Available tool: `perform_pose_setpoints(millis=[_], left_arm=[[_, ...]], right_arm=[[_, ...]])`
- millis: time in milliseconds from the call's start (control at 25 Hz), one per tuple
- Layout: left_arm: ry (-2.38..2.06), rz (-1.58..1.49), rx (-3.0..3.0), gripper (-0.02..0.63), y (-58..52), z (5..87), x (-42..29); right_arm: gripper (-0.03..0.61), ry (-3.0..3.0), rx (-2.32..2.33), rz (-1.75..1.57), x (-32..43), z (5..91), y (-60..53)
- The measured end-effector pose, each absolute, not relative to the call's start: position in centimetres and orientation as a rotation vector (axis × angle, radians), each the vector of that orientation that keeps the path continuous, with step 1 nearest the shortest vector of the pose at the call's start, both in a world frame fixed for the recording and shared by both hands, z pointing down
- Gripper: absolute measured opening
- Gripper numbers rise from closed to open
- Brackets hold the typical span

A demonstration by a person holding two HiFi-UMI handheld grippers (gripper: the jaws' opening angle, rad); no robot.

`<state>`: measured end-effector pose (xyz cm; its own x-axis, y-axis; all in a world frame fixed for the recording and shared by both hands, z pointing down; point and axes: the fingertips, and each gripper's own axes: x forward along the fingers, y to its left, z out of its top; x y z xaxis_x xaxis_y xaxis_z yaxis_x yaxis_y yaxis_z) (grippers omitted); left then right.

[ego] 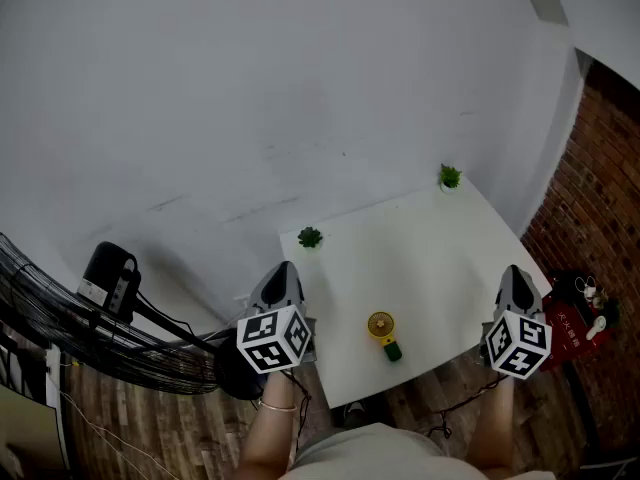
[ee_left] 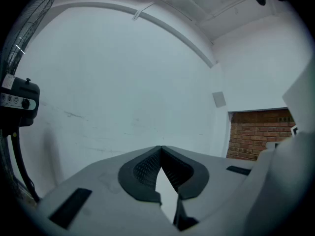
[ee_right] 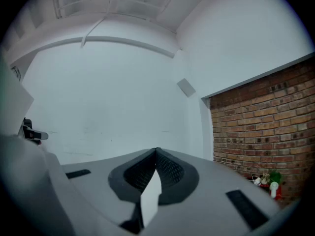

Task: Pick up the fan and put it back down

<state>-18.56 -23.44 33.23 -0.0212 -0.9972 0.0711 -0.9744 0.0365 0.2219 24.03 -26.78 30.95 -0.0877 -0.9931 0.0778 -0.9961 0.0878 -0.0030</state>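
A small yellow fan [ego: 382, 329] on a green base lies near the front edge of the white table [ego: 430, 258], seen only in the head view. My left gripper [ego: 281, 272] is held over the table's front left corner, left of the fan. Over the table's right edge hangs my right gripper [ego: 513, 275], to the fan's right. In each gripper view the jaw tips meet with nothing between them: left gripper [ee_left: 161, 147], right gripper [ee_right: 156, 150]. Both point at the white wall, not at the fan.
Two small green potted plants stand on the table, one at the back left [ego: 309, 237], one at the far back corner [ego: 450, 177]. A large black standing fan [ego: 70, 318] is on the left. A red item [ego: 572, 318] sits by the brick wall [ego: 600, 188].
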Motion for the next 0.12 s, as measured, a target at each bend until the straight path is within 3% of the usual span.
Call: perform_pose_setpoints(millis=[120], left_arm=[[-2.096,-0.156,2.031,0.011,-23.76,33.80,-19.14]], right_arm=[[0.000,-2.276,2.074,0.089,23.36,31.25,-27.01]])
